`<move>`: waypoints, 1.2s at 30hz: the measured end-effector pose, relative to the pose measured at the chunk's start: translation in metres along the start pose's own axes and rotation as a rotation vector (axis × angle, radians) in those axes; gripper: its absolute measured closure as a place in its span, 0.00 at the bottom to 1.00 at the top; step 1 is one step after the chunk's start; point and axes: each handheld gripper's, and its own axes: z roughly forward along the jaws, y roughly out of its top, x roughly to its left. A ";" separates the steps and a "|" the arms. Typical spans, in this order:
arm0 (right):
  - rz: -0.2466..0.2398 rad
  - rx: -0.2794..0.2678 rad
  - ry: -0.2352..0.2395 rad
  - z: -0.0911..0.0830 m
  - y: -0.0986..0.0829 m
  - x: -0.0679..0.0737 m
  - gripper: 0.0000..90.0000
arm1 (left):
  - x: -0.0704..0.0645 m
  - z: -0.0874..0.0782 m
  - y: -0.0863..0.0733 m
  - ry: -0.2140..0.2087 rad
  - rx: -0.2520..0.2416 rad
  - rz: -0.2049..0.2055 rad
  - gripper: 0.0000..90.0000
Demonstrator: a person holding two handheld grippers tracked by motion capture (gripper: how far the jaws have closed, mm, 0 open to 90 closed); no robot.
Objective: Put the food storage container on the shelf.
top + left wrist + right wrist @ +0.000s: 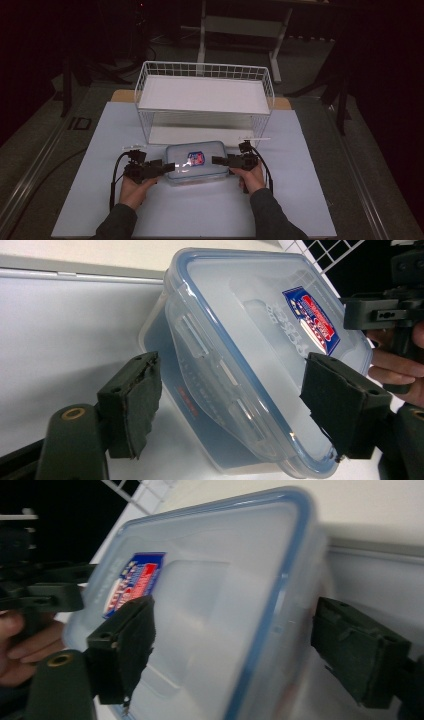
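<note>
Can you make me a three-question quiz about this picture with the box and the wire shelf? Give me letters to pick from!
1. Where is the plastic box?
A. in front of the wire shelf
B. on top of it
C. on the floor

2. What colour is the rim of the lid?
A. green
B. blue
C. yellow

3. How are the left hand-held gripper and right hand-held gripper?
A. lying on the table
B. open, one at each end of the box
C. inside the shelf

Answers: 1 A, it sits on the table before the shelf; 2 B, blue edge; 3 B, jaws spread around each end.
</note>
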 end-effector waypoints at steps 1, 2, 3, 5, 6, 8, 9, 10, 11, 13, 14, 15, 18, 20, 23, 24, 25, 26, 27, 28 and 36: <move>-0.003 0.007 0.002 0.002 0.000 0.000 0.19 | 0.001 0.000 0.000 -0.012 0.002 -0.010 0.28; -0.001 0.009 0.002 0.002 0.000 0.001 0.19 | 0.004 0.001 0.000 -0.037 0.007 -0.028 0.29; -0.001 0.015 0.004 0.001 0.000 0.001 0.20 | 0.006 0.001 0.000 -0.070 0.009 -0.052 0.34; -0.004 0.031 0.008 -0.003 0.000 0.001 0.24 | 0.007 0.001 0.000 -0.080 0.014 -0.062 0.37; -0.014 0.035 0.007 -0.005 -0.001 0.002 0.25 | 0.006 0.001 0.000 -0.083 0.018 -0.062 0.37; -0.017 0.040 0.008 -0.006 -0.002 0.002 0.25 | 0.006 0.000 0.000 -0.083 0.020 -0.060 0.38; -0.017 0.041 0.009 -0.008 -0.002 0.002 0.27 | 0.005 0.000 0.000 -0.083 0.027 -0.058 0.38; -0.004 0.030 0.015 -0.011 -0.004 0.002 0.30 | 0.004 -0.001 -0.001 -0.084 0.026 -0.058 0.38; -0.006 0.023 0.018 -0.013 -0.006 0.002 0.32 | 0.004 -0.002 -0.001 -0.101 0.028 -0.068 0.39; -0.022 0.007 0.023 -0.019 -0.008 0.004 0.37 | 0.004 -0.003 -0.004 -0.144 0.023 -0.080 0.45; -0.022 0.007 0.023 -0.019 -0.008 0.004 0.37 | 0.004 -0.003 -0.004 -0.144 0.023 -0.080 0.47; -0.030 0.005 0.023 -0.022 -0.009 0.005 0.39 | -0.002 -0.006 -0.005 -0.131 0.023 -0.045 0.47; -0.045 -0.010 0.034 -0.034 -0.018 0.009 0.47 | -0.010 -0.010 -0.007 -0.113 0.027 0.005 0.50; -0.039 -0.020 0.046 -0.037 -0.021 0.009 0.49 | -0.012 -0.012 -0.008 -0.107 0.027 0.022 0.51; -0.007 -0.051 0.099 -0.049 -0.034 0.007 0.56 | -0.019 -0.016 -0.011 -0.102 0.027 0.074 0.52; -0.002 -0.054 0.103 -0.051 -0.036 0.007 0.57 | -0.020 -0.016 -0.012 -0.103 0.021 0.081 0.53; -0.007 -0.052 0.102 -0.052 -0.038 0.008 0.57 | -0.020 -0.017 -0.013 -0.107 0.017 0.084 0.53; -0.007 -0.052 0.102 -0.052 -0.038 0.008 0.57 | -0.020 -0.017 -0.013 -0.107 0.017 0.084 0.53; -0.016 -0.051 0.097 -0.054 -0.039 0.010 0.57 | -0.021 -0.018 -0.014 -0.110 0.014 0.090 0.53; -0.039 -0.047 0.088 -0.055 -0.042 0.013 0.57 | -0.022 -0.018 -0.014 -0.108 0.011 0.099 0.54; -0.069 -0.079 0.056 -0.058 -0.049 0.020 0.57 | -0.027 -0.020 -0.016 -0.080 0.010 0.120 0.53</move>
